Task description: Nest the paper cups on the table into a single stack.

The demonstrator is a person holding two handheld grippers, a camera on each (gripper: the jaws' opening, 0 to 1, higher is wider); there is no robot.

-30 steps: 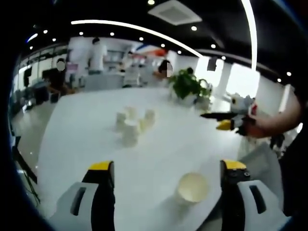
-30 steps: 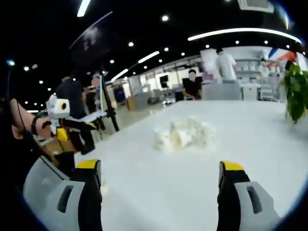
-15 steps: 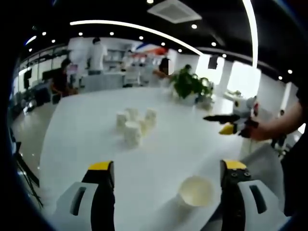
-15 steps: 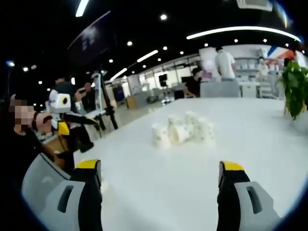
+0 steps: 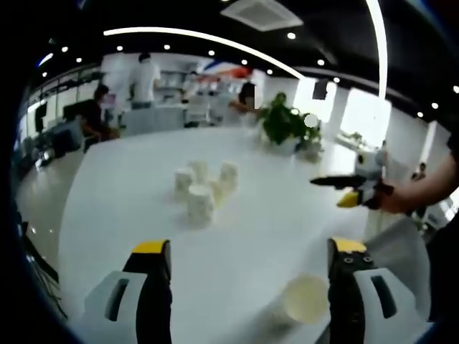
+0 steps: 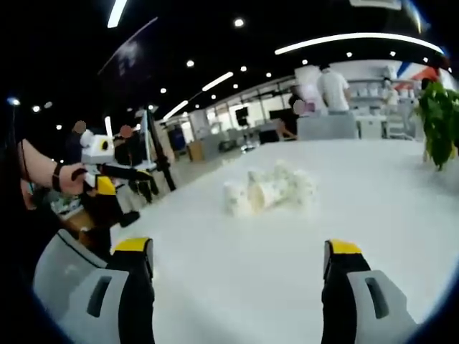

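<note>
Ahead of the wide-spread left gripper (image 5: 242, 252) a cluster of paper cups (image 5: 204, 188) stands on the desk (image 5: 107, 208); a lone cup (image 5: 305, 299) sits near its right jaw. The right gripper (image 6: 238, 252) is also wide, holding nothing.

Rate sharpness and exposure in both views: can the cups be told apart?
Left gripper view: fairly sharp; the cup cluster separates into single cups, the near cup is soft, and the white table is overexposed. Right gripper view: blurrier; the cups smear into one pale clump. Fisheye bends the ceiling light strips.
</note>
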